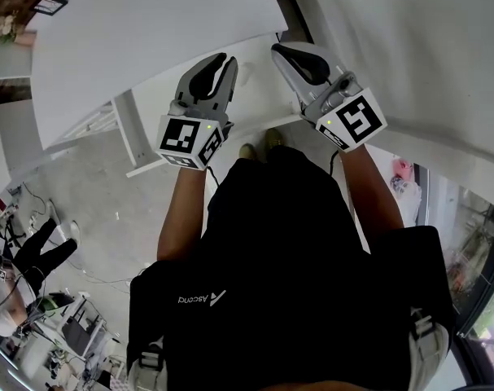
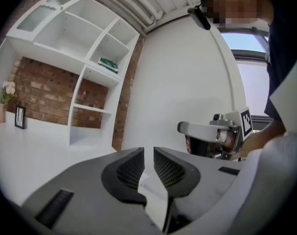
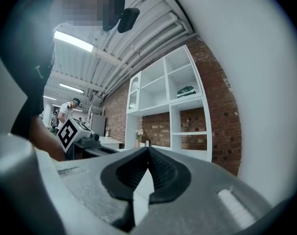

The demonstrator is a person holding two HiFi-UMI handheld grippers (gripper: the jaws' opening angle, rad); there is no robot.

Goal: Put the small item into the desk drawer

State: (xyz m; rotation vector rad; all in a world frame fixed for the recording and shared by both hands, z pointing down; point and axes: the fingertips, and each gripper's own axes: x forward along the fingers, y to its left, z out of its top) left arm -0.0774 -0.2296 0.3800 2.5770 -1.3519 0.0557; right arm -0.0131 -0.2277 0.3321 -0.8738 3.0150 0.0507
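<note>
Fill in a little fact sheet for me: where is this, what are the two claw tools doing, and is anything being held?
Setting: white desk, white shelf unit against a brick wall
Left gripper: jaws a narrow gap apart, nothing between them
Right gripper: jaws closed together, empty
Small item: not in view
Drawer: none can be made out
</note>
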